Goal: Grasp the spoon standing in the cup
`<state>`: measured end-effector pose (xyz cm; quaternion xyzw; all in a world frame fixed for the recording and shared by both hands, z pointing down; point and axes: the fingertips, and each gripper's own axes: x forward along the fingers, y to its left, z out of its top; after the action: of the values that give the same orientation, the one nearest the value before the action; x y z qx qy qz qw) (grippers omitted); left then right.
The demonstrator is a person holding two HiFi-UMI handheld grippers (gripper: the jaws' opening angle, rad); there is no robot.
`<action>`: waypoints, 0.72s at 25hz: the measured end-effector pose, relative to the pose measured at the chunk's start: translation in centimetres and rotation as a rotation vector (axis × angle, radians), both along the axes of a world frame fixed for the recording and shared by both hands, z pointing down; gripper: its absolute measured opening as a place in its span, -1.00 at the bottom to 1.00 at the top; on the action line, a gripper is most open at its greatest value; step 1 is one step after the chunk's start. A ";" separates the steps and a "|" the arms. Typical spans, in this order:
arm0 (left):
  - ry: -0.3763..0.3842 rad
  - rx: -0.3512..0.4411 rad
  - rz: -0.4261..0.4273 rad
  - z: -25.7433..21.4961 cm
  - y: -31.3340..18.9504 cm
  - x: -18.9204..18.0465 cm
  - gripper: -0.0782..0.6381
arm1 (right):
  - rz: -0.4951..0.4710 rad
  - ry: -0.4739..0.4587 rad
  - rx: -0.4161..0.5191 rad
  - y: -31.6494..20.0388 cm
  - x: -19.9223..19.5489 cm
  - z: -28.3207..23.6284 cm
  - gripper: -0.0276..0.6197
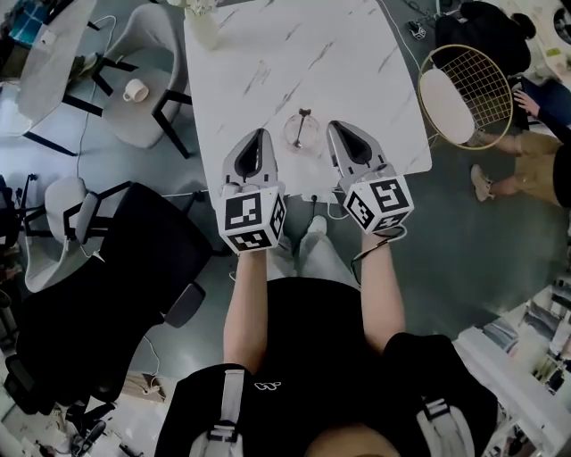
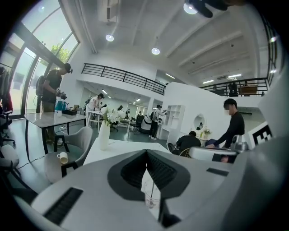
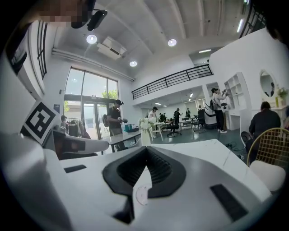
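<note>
From the head view only: both grippers side by side above the near edge of the white table (image 1: 268,54). Left gripper (image 1: 260,136) just left of a glass cup (image 1: 302,136), right gripper (image 1: 335,128) just right of it, neither touching. Cup near the table's front edge, between the two tips.

From the left gripper view only: jaws pressed together at the tip, nothing between them. Cup and spoon (image 2: 152,189) glimpsed through the gap below the pads.

From the right gripper view: jaws likewise closed and empty, with a pale round shape under them too blurred to name.

Spoon upright in the cup, long axis close to vertical, handle end up, bowl down inside the glass. Flower vase (image 1: 203,27) at the table's far end, well apart.
</note>
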<state>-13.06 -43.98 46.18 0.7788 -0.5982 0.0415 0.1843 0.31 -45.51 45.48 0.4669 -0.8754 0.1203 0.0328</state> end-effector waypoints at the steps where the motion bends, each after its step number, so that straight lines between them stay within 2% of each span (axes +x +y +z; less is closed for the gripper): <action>1: 0.002 -0.006 -0.004 0.1 0.1 0.1 -0.74 | -0.009 0.006 -0.014 0.0 0.2 0.5 -0.89; 6: 0.014 -0.030 -0.007 1.2 0.5 0.7 -0.74 | -0.051 0.054 -0.055 -1.1 0.5 3.0 -0.89; 9: 0.021 -0.052 -0.024 2.1 0.7 0.5 -0.74 | -0.106 0.090 -0.088 -2.5 0.2 4.9 -0.73; 18: 0.025 -0.084 -0.079 3.6 0.9 -1.9 -0.74 | -0.306 0.258 -0.211 -5.9 -2.0 12.1 -0.48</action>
<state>-14.91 -43.05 49.74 0.7465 -0.6239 0.0493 0.2258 -1.70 -51.36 57.55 0.3341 -0.9072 0.1443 0.2110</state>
